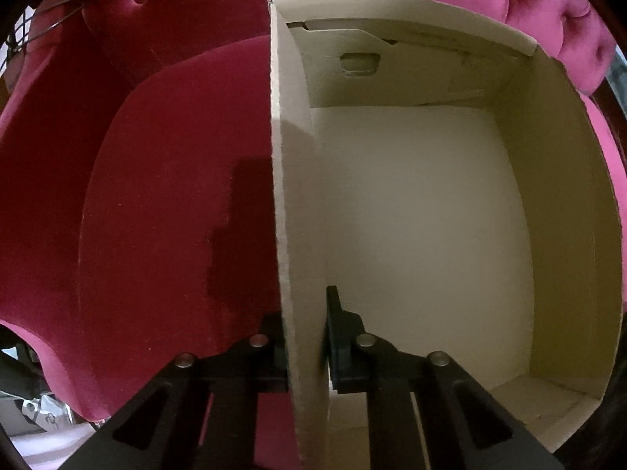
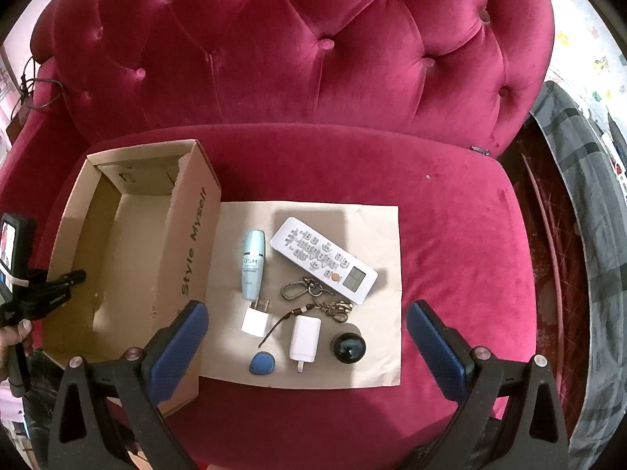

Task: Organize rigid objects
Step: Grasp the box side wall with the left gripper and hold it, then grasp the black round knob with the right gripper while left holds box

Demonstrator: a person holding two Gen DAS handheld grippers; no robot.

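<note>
The left tool [image 1: 303,346] is clamped on the near left wall of the box [image 1: 280,196], one finger outside and one inside. The box sits on the red chair [image 2: 450,235] and looks empty inside. The right tool [image 2: 307,338] hangs above the paper [image 2: 376,352] with its blue pads [image 2: 180,337] wide apart and nothing between them. What could go wrong: the box wall is thin card, so a hard pull from the left tool could bend it or tip the box on the soft seat. The small things lie close together on the paper, just right of the box. If the right tool comes down a bit off, it could knock the plug [image 2: 254,319] into the bottle [image 2: 252,264], or snag the keys [image 2: 313,293], which seem to touch the remote [image 2: 325,258], though that spot is hard to see. The round black ball [image 2: 350,347] could roll away. The white charger [image 2: 304,338] and the blue tag [image 2: 261,363] lie right under the open tool, between its pads.
</note>
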